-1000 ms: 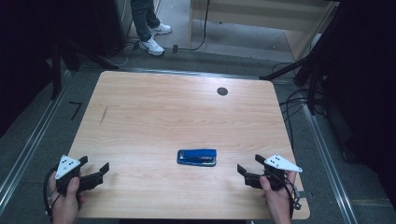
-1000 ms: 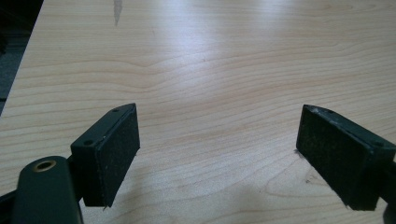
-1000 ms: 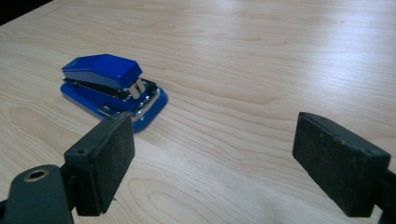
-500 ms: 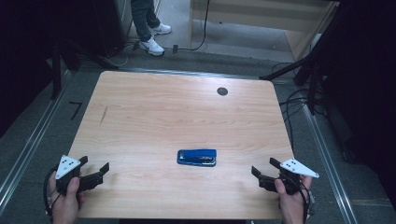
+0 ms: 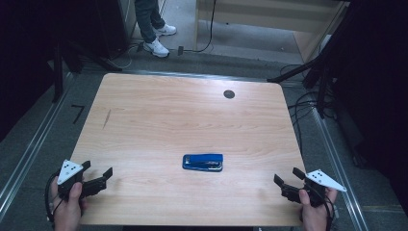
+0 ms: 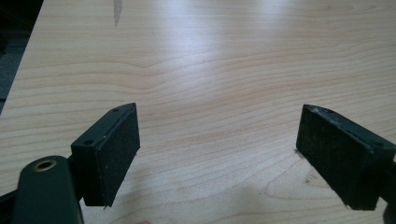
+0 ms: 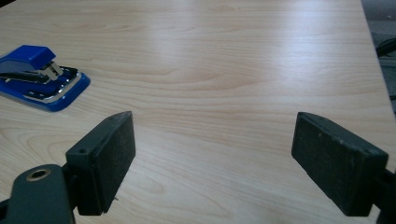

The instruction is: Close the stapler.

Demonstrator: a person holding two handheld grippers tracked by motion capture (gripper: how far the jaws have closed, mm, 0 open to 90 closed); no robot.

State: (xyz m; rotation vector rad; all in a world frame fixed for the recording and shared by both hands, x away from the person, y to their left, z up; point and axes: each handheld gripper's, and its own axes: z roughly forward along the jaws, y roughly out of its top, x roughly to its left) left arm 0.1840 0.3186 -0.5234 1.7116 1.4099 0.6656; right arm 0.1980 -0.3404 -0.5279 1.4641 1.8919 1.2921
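One wooden table (image 5: 159,115), pale, with a dark round plug (image 5: 229,94) near the far right corner and a short dark scuff (image 5: 107,118) toward the far left edge. One blue stapler (image 5: 202,162), lying flat just right of centre and closer to the near edge than the far one, long side parallel to that edge, touched by nothing; in the right gripper view (image 7: 41,77) lying off to the left of the jaws rather than between them, metal staple track showing. Two grippers, one per hand: left gripper (image 5: 100,178) over the near left corner, jaws wide apart and empty above bare wood; right gripper (image 5: 285,182) over the near right corner, jaws likewise wide apart and empty, well apart from the stapler. Likely risks from here: a one-sided approach from the right pushing the low, smooth stapler along the wood instead of catching it, since nothing braces its far end; a grip across the sprung top arm rather than the base letting the stapler pivot or snap shut; jaw tips scraping the table on a low approach. Beyond the far edge, one person's legs and white shoes (image 5: 156,45) on the floor.
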